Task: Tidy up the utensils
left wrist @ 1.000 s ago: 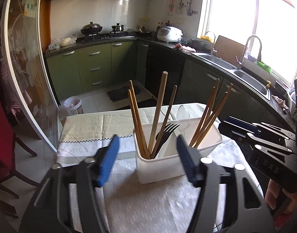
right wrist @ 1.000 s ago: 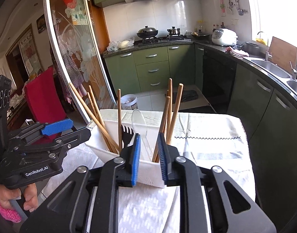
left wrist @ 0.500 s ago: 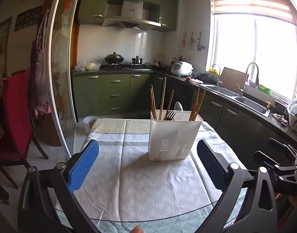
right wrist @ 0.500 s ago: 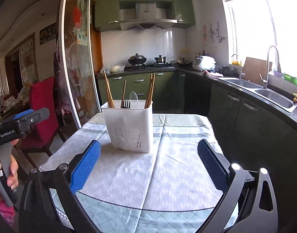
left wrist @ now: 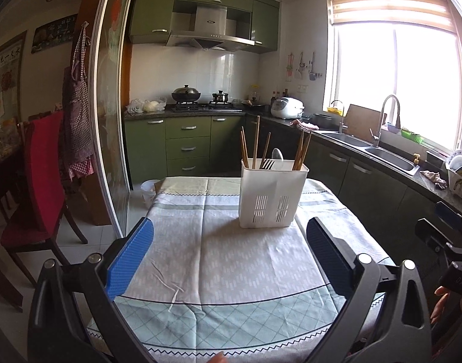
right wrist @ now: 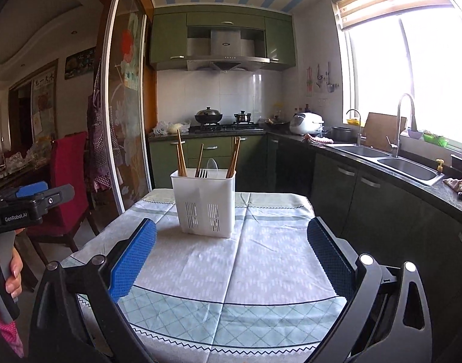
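A white slotted utensil holder (left wrist: 271, 196) (right wrist: 205, 202) stands upright on the far half of the cloth-covered table (left wrist: 219, 260). Several wooden chopsticks (left wrist: 255, 142) (right wrist: 181, 154), a black fork (left wrist: 266, 164) and a clear spoon (left wrist: 277, 158) stick up out of it. My left gripper (left wrist: 231, 242) is open, well short of the holder, nothing between its blue pads. My right gripper (right wrist: 232, 242) is open too, also back near the table's front edge and empty. The left gripper (right wrist: 31, 195) shows at the left edge of the right wrist view, held in a hand.
A red chair (left wrist: 40, 175) stands left of the table beside a glass sliding door (left wrist: 110, 121). Green kitchen cabinets (left wrist: 185, 148), a stove with pots and a counter with a sink (left wrist: 388, 155) run behind and along the right. A small bin (left wrist: 149, 190) sits on the floor.
Both grippers have opened wide and pulled back from the holder toward the table's front edge. The holder, close between the fingers before, now stands farther off.
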`<state>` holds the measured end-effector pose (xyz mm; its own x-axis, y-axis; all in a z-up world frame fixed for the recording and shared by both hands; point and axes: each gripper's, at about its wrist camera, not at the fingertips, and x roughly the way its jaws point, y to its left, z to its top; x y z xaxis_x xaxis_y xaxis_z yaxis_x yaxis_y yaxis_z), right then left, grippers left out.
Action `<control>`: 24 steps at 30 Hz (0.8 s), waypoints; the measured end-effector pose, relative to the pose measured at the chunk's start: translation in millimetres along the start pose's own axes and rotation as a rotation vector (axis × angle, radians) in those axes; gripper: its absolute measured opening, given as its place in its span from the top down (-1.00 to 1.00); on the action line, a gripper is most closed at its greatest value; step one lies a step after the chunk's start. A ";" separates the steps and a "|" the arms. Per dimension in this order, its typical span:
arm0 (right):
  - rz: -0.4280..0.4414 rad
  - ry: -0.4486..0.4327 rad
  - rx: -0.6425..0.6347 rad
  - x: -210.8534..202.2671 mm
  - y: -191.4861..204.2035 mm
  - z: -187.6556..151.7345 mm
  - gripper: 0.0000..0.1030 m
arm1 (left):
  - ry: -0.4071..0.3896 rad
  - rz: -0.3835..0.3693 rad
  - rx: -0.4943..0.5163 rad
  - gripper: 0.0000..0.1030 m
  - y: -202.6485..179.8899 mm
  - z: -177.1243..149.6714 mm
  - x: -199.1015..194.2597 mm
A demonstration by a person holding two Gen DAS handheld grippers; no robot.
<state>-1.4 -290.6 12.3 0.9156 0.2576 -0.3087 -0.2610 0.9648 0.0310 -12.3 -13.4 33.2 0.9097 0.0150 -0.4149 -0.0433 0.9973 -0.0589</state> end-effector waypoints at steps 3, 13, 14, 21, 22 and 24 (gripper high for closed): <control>0.001 0.019 -0.005 5.8 0.7 1.3 -0.91 | 0.014 0.008 -0.005 -0.87 4.4 -5.6 0.5; 0.002 0.038 -0.016 13.5 5.1 1.4 -0.91 | 0.033 0.010 -0.011 -0.87 7.8 -6.5 3.3; 0.003 0.040 -0.016 13.6 4.9 1.8 -0.91 | 0.034 0.010 -0.013 -0.87 8.5 -5.8 4.1; 0.008 0.045 -0.017 16.0 5.8 1.9 -0.91 | 0.037 0.010 -0.013 -0.87 9.2 -5.4 5.5; 0.009 0.047 -0.017 16.4 5.8 1.8 -0.91 | 0.037 0.010 -0.014 -0.87 9.0 -5.6 5.2; 0.013 0.049 -0.013 17.5 5.7 1.4 -0.91 | 0.038 0.008 -0.016 -0.87 9.7 -5.8 5.6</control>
<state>13.6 -280.6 8.4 0.8960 0.2674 -0.3546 -0.2776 0.9604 0.0228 -10.0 -4.1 25.0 0.8932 0.0197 -0.4492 -0.0570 0.9959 -0.0698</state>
